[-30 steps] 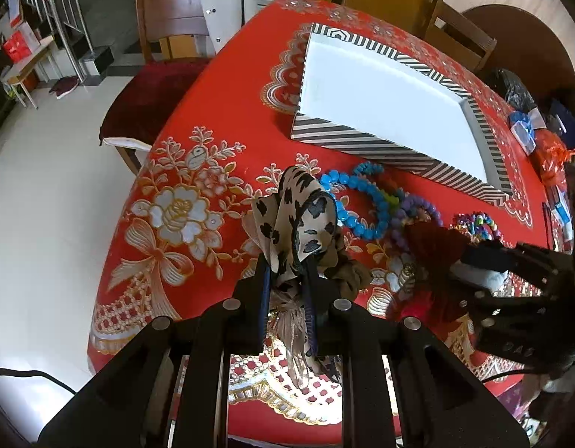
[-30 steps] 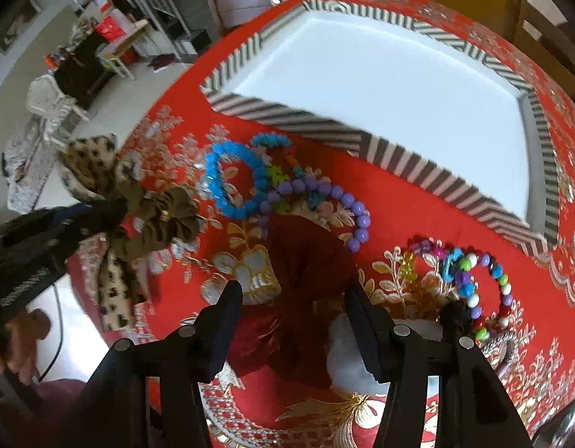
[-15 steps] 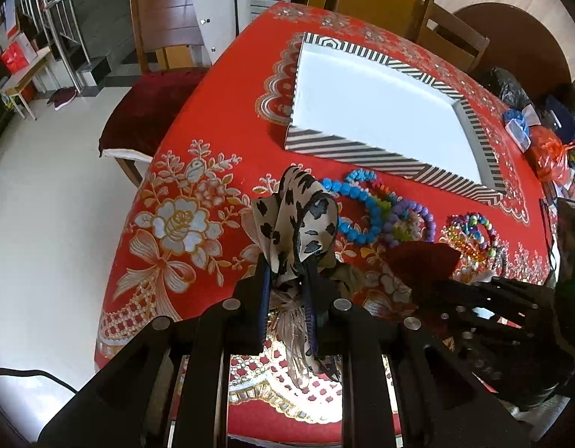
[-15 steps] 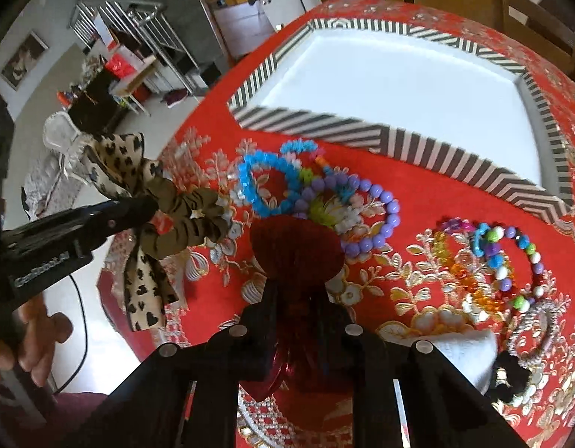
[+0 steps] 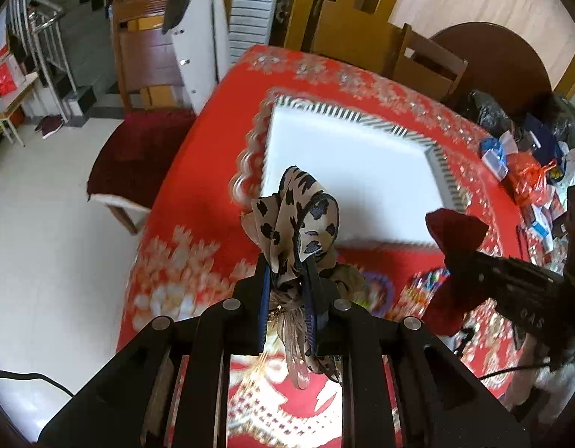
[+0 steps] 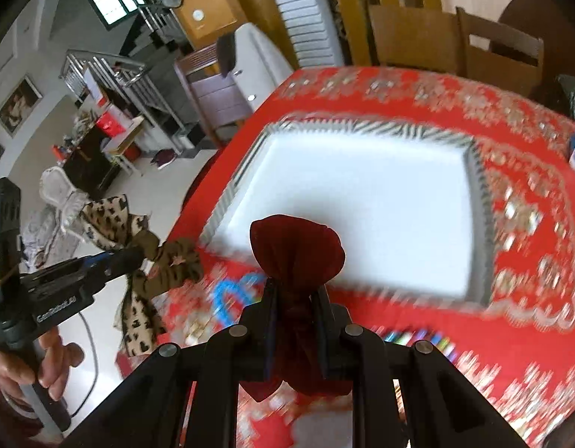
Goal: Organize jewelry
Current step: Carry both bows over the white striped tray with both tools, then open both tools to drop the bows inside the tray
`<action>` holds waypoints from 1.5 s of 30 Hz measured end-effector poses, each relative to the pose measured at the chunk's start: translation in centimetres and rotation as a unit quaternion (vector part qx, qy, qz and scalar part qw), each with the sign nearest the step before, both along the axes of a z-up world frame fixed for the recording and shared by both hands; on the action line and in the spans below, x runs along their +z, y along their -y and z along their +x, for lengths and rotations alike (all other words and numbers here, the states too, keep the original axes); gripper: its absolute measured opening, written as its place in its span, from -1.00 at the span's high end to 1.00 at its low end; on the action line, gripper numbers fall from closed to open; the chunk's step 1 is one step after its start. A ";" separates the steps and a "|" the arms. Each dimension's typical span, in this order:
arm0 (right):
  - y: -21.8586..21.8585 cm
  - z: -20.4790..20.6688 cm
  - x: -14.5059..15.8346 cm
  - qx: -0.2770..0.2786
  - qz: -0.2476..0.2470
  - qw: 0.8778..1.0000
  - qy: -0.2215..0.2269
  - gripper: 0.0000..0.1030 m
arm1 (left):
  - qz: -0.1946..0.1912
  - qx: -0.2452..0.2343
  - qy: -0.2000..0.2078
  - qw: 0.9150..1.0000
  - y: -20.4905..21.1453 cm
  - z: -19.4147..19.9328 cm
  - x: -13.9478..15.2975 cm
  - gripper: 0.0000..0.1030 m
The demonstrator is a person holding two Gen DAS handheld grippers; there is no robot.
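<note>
My left gripper (image 5: 286, 265) is shut on a leopard-print fabric bow (image 5: 295, 220) and holds it in the air before the near edge of the white tray with a striped rim (image 5: 442, 171). It also shows in the right wrist view (image 6: 138, 250). My right gripper (image 6: 297, 291) is shut on a dark red velvet bow (image 6: 297, 250), raised near the tray's (image 6: 478, 205) front left corner; the bow shows in the left wrist view (image 5: 455, 231). Bead bracelets (image 5: 422, 283) lie blurred on the red tablecloth (image 5: 198, 201) below.
A chair with a dark red cushion (image 5: 138, 149) stands left of the table. Wooden chairs (image 5: 425, 59) stand behind it. Bags and small clutter (image 5: 526, 164) lie at the table's right end. A blue bead bracelet (image 6: 227, 295) lies near the tray's front.
My right gripper closed on the dark red bow and lifted it off the table. Both grippers rose and moved toward the tray with their bows.
</note>
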State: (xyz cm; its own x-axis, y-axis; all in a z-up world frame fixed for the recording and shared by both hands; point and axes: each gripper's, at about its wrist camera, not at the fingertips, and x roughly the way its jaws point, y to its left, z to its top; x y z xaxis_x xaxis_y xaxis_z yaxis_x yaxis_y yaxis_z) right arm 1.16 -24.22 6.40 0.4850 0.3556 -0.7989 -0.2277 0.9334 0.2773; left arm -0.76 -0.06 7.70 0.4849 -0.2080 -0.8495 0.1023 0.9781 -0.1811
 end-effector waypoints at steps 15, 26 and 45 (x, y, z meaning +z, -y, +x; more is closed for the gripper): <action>0.8 15.4 -5.3 0.010 0.024 0.998 -0.058 0.67 | 0.053 -0.026 -0.019 0.998 6.5 16.8 -3.6 0.72; 0.1 20.7 -9.0 -0.002 0.070 0.994 -0.080 0.60 | 0.106 -0.008 -0.048 0.993 6.9 22.5 -7.9 0.67; 4.6 9.9 -1.8 -0.048 0.071 0.996 0.000 0.05 | 0.087 0.003 -0.006 0.996 6.3 17.9 -4.2 0.02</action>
